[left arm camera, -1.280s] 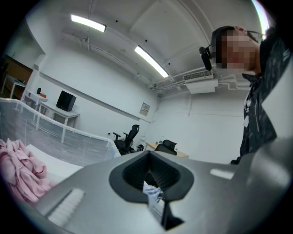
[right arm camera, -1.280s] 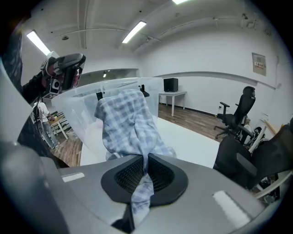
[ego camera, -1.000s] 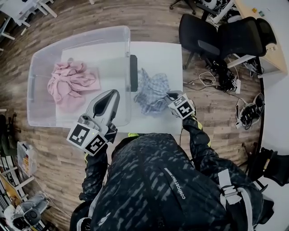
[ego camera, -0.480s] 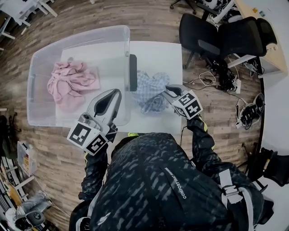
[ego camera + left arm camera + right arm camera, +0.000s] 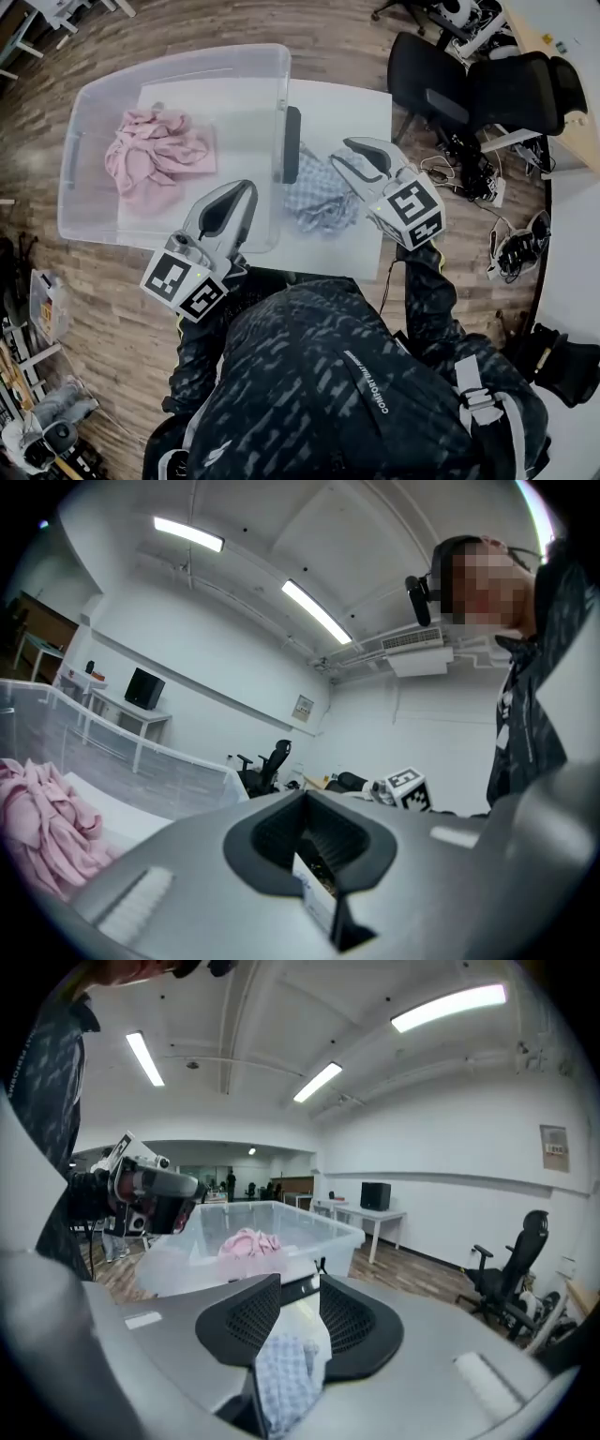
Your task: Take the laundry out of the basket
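Observation:
A clear plastic basket (image 5: 178,61) stands on the left of the white table (image 5: 342,103), with a heap of pink laundry (image 5: 155,150) inside; the heap also shows in the left gripper view (image 5: 42,832) and the right gripper view (image 5: 248,1241). A blue checked cloth (image 5: 319,192) lies crumpled on the table right of the basket. My right gripper (image 5: 340,152) hangs above that cloth; its jaws have just been opening and nothing is between them, the cloth (image 5: 286,1382) showing below the gap. My left gripper (image 5: 246,190) hovers shut and empty over the basket's near wall.
A black handle-like piece (image 5: 292,145) sits on the basket's right wall. Black office chairs (image 5: 487,84) and a tangle of cables (image 5: 469,159) lie on the wooden floor to the right. White desks stand along the far wall (image 5: 375,1213).
My right gripper has lifted up off the blue checked cloth with its jaws parting, and the cloth stays on the table. The left gripper has kept still.

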The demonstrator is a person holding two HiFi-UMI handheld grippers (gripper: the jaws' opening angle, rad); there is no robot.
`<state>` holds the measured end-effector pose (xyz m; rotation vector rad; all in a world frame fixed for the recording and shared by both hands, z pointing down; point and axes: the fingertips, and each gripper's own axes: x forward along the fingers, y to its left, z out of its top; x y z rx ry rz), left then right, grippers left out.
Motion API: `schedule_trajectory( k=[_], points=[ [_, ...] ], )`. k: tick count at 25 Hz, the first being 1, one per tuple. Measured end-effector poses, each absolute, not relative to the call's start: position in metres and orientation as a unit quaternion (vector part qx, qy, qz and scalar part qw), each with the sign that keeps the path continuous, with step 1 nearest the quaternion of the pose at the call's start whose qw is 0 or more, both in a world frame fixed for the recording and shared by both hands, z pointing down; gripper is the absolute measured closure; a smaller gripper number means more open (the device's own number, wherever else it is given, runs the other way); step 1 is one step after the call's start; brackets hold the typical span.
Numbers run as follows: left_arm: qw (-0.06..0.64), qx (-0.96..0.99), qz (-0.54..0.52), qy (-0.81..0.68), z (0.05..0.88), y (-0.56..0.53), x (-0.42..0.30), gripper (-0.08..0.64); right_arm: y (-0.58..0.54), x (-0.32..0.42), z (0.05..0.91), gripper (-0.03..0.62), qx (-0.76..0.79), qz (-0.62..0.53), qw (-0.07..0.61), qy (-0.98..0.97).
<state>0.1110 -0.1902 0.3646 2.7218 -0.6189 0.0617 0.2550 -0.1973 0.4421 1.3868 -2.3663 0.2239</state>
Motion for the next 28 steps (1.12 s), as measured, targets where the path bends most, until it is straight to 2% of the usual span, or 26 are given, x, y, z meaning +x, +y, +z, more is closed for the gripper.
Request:
schedule_trajectory(
  k=[6,19,28],
  points=[
    [0.181,0.952,0.013,-0.246,0.363,-0.206,0.073,0.563,-0.236,0.173,0.391,0.505,0.448,0.042,0.123,-0.884],
    [0.182,0.948,-0.028,-0.261,0.348,-0.306,-0.066,0.563,-0.329,-0.017,0.405,0.491,0.367,0.03,0.209,-0.906],
    [0.16,0.942,-0.014,-0.296,0.363,-0.407,-0.167,0.563,-0.41,-0.119,0.438,0.452,0.346,0.06,0.217,-0.911]
  ],
)
